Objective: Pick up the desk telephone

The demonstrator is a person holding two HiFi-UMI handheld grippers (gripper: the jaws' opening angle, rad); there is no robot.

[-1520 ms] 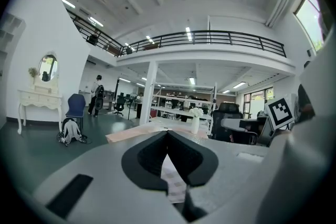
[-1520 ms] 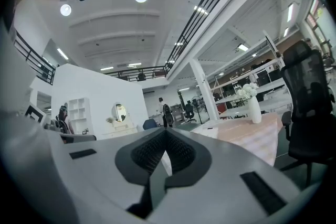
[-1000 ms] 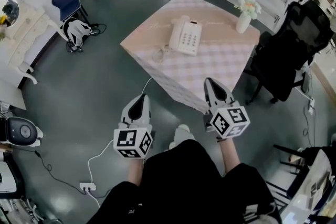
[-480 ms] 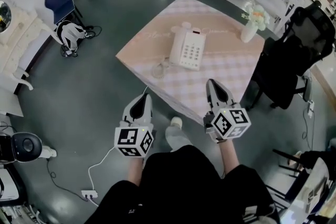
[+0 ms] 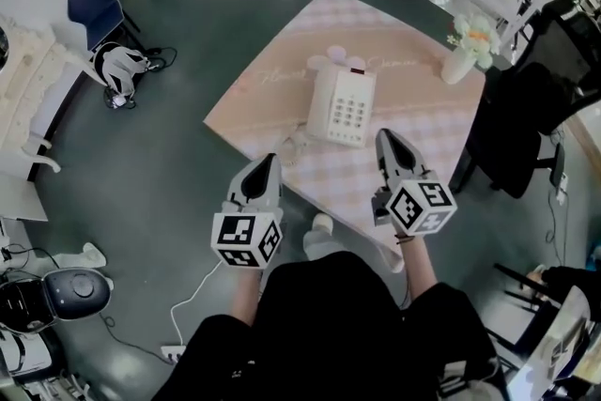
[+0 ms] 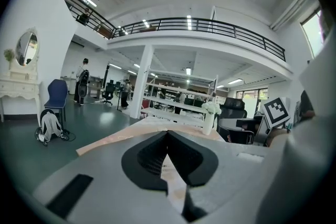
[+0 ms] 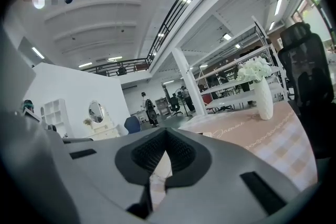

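Note:
A cream desk telephone [image 5: 343, 104] with a keypad lies on a pink checked table [image 5: 423, 122], its coiled cord trailing toward the near corner. My left gripper [image 5: 270, 159] hovers at that near corner, left of the phone, jaws shut and empty. My right gripper [image 5: 383, 136] hangs over the table's near edge just right of the phone, also shut and empty. Neither touches the phone. In the left gripper view the jaws [image 6: 168, 136] meet in front of the tabletop; in the right gripper view the jaws [image 7: 166, 134] meet too. The phone is hidden behind them.
A white vase of flowers [image 5: 465, 47] stands at the table's far right corner. A black office chair [image 5: 526, 99] sits to the right of the table. A blue chair [image 5: 89, 5] and a backpack [image 5: 120, 70] are on the floor at left. Cables run near my feet.
Both grippers have advanced toward the table and now reach its near edge on either side of the phone. Their jaws stayed shut.

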